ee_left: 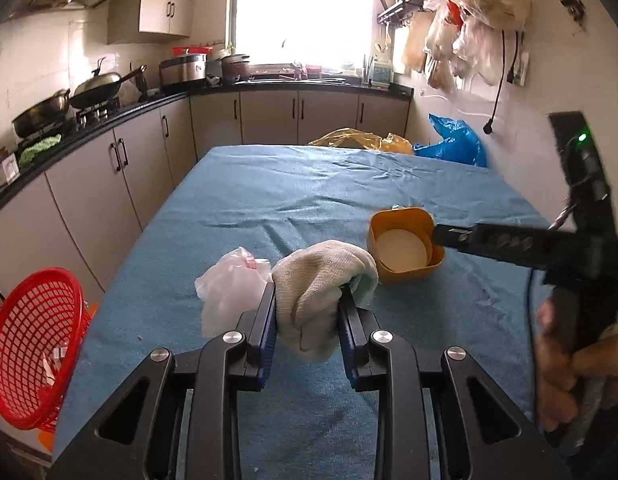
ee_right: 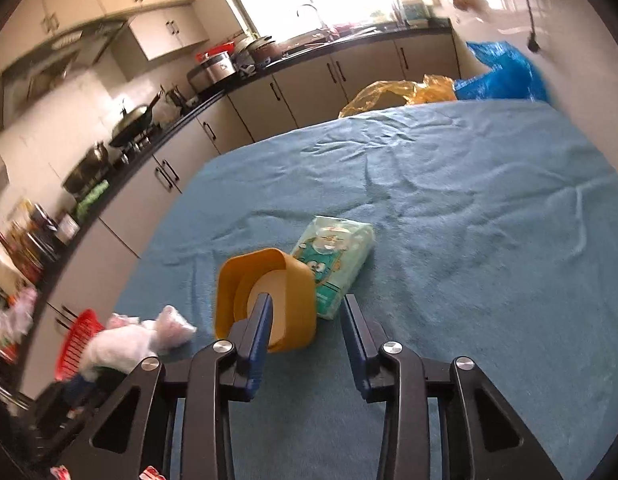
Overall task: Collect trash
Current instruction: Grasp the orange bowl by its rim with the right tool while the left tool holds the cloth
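- At far left, beside the table, hangs the red basket.
- Left tool pinches the rolled cloth ahead, the crumpled white bag touching its left side.
- Right tool, spread, straddles the yellow cup's near wall: 1 finger inside.

red basket cut off, counter clutter blurred
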Tool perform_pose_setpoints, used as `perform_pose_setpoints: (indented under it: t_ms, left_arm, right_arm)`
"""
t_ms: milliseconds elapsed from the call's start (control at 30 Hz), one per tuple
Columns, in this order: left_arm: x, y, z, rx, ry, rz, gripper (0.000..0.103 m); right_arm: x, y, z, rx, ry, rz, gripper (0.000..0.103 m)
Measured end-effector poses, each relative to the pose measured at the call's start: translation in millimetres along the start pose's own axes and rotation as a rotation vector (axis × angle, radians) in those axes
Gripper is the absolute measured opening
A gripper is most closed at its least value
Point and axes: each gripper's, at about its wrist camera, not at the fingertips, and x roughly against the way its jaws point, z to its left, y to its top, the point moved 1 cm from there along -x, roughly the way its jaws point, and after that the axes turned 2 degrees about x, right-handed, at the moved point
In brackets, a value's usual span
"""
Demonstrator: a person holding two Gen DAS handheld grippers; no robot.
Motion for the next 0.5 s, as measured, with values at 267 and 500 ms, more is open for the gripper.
perform_pose_setpoints:
  t_ms: [267, 500]
  left_arm:
    - [4, -1, 3, 0.016, 0.000, -0.016, 0.026]
    - [7, -3, -1, -0.006, 0.025, -0.035, 0.026]
  right_arm:
    - [-5, -10, 5, 0.066, -0.080, 0.025, 0.008]
    - [25, -16, 2, 0.038, -0.031, -0.024, 0.008]
